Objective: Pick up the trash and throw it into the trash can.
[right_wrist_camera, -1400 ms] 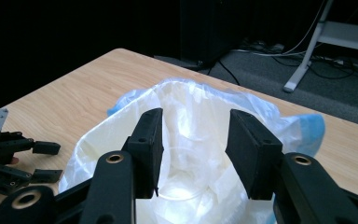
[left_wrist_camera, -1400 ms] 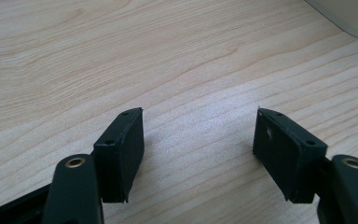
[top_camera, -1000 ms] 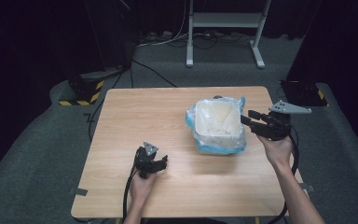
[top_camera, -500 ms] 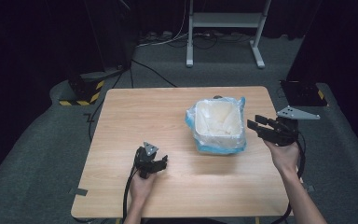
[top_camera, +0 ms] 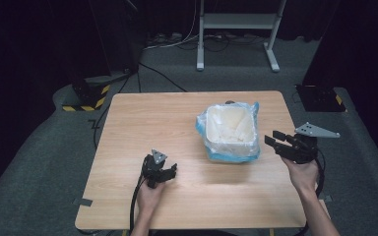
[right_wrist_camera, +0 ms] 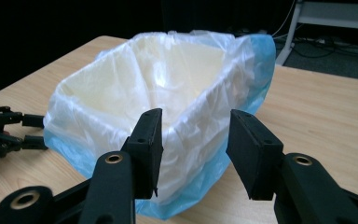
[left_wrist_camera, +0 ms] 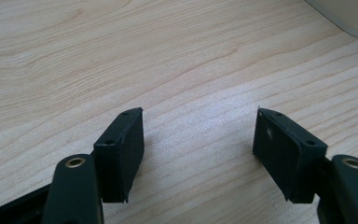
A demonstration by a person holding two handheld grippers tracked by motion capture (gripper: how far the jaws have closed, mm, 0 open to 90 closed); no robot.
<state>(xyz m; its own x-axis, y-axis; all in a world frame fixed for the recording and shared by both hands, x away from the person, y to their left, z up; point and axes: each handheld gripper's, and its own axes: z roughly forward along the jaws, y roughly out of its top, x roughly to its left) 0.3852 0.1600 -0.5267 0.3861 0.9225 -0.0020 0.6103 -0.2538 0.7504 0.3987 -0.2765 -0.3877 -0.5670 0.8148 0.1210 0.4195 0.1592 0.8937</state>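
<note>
A small white bin (top_camera: 229,129) lined with a blue plastic bag (top_camera: 226,156) is sitting right of centre on the wooden surface (top_camera: 142,128), the right tool (top_camera: 271,142) is hovering just beside its right rim with jaws parted and empty, and the left tool (top_camera: 170,172) is resting well left of the bin, jaws wide and empty.

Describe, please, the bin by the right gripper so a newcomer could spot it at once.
On the wooden table, look right of centre, just ahead of the right gripper. The bin is a cream square tub lined with a clear bluish bag folded over its rim, the one container there.
</note>
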